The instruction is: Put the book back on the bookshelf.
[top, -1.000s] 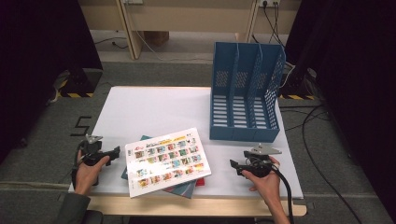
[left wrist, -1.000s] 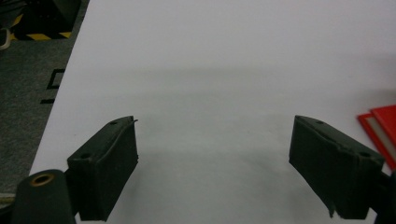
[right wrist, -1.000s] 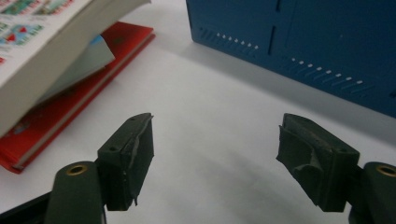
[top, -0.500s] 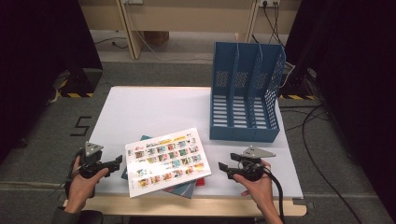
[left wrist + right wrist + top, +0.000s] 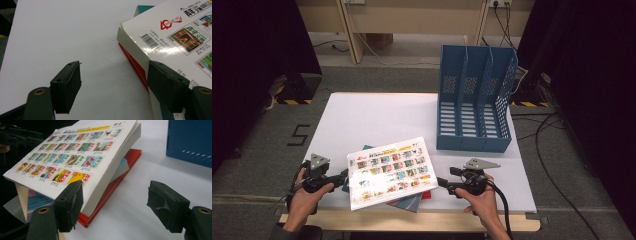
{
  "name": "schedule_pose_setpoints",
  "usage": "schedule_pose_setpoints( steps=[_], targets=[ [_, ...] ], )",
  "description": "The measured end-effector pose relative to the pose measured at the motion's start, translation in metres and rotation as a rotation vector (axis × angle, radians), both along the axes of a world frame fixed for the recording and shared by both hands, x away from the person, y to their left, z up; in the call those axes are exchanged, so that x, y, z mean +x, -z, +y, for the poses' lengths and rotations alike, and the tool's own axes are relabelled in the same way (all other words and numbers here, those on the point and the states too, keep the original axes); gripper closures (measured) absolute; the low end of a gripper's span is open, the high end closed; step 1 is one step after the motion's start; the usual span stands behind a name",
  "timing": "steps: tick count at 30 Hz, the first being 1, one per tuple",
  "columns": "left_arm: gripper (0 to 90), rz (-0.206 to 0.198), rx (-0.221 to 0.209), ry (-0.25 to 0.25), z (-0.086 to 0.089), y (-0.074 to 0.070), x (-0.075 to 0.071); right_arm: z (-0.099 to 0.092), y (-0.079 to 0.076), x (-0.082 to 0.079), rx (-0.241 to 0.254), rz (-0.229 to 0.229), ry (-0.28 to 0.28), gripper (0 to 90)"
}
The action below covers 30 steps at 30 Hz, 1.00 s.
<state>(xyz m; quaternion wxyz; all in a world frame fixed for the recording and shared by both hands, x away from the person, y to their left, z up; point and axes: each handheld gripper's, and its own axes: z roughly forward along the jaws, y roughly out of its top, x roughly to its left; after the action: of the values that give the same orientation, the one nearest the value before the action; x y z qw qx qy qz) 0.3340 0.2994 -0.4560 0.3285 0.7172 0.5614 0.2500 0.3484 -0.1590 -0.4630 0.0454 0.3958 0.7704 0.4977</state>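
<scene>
A white-covered book (image 5: 389, 170) printed with a grid of colour pictures lies askew on top of a red book (image 5: 110, 190) and a teal one (image 5: 143, 8), near the table's front edge. My left gripper (image 5: 343, 176) points at the stack's left corner. Its jaws have just been closing but stand apart (image 5: 116, 86), and the white book's edge (image 5: 135, 42) lies ahead, beside the right-hand jaw, untouched. My right gripper (image 5: 441, 182) points at the stack's right side. Its jaws (image 5: 122, 206) have just been opening, and the book (image 5: 75, 152) sits by the left-hand jaw, not pinched.
A blue three-slot file rack (image 5: 474, 100) stands upright at the back right of the white table (image 5: 377, 120); it also shows as the rack (image 5: 190, 140) beyond my right gripper. The stack's near corner overhangs the wooden front edge (image 5: 412, 220).
The right hand has moved left, closer to the stack's right side. The left hand has slid a little toward the table's front edge, staying beside the stack's left corner.
</scene>
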Motion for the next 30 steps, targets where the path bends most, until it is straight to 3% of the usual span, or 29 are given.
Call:
schedule_pose_setpoints(
  steps=[8, 14, 15, 18, 22, 27, 30],
  targets=[
    [35.9, -0.004, -0.015, 0.020, -0.017, 0.000, 0.011, 0.011, 0.006, 0.004, 0.007, 0.046, -0.034, 23.4],
    [38.2, -0.006, -0.049, 0.046, -0.021, 0.002, 0.012, 0.016, 0.012, 0.009, 0.064, 0.124, -0.064, 22.2],
    [37.2, -0.002, -0.047, 0.051, -0.019, 0.002, 0.011, 0.018, 0.014, 0.010, 0.073, 0.142, -0.077, 21.9],
    [20.0, 0.008, -0.019, 0.061, -0.016, 0.002, 0.005, 0.024, 0.019, 0.012, 0.123, 0.192, -0.093, 24.2],
    [17.9, 0.019, -0.016, 0.100, -0.016, 0.001, -0.006, 0.028, 0.019, 0.013, 0.132, 0.219, -0.092, 24.9],
    [27.3, 0.016, -0.017, 0.107, -0.019, 0.001, -0.009, 0.028, 0.016, 0.013, 0.137, 0.229, -0.065, 28.1],
    [36.3, 0.029, -0.070, 0.114, -0.019, 0.002, -0.011, 0.029, 0.010, 0.011, 0.138, 0.217, -0.053, 28.6]
  ],
)
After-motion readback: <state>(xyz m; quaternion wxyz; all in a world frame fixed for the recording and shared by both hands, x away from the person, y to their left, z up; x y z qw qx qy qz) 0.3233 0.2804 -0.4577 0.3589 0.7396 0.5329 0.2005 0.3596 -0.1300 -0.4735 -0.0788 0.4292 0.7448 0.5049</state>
